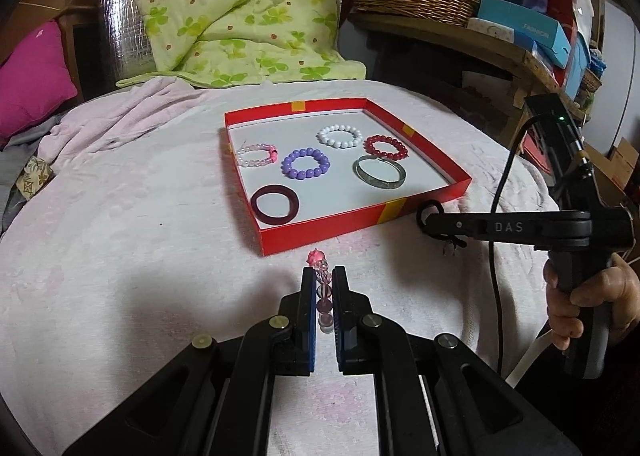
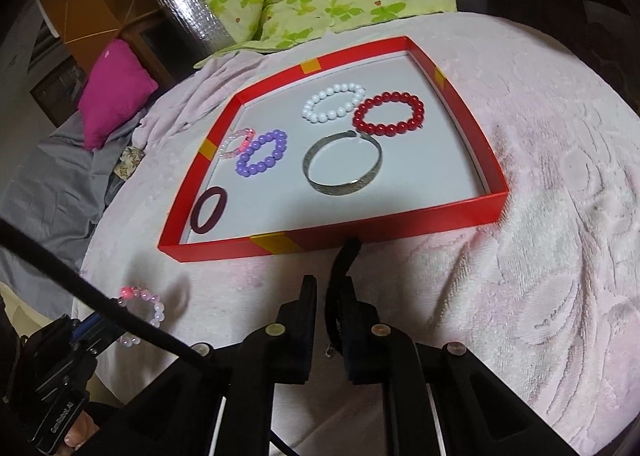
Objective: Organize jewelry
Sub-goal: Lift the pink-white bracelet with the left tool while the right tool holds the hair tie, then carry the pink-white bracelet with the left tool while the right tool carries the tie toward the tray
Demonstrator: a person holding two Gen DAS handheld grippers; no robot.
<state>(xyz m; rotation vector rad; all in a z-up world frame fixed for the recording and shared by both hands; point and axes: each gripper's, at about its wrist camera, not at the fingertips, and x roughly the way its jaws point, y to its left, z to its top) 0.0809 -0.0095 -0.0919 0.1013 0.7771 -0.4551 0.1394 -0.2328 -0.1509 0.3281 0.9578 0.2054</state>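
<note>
Your left tongs clamp a pink-and-clear bead bracelet just short of the red tray; your right tongs grip a black cord bracelet at the tray's near wall, six bracelets lying inside beyond both.

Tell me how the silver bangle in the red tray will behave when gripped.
The silver bangle looks like rigid metal, so it should keep its shape. Its smooth band may slip. It lies flat in the red tray, so it probably won't roll.
</note>
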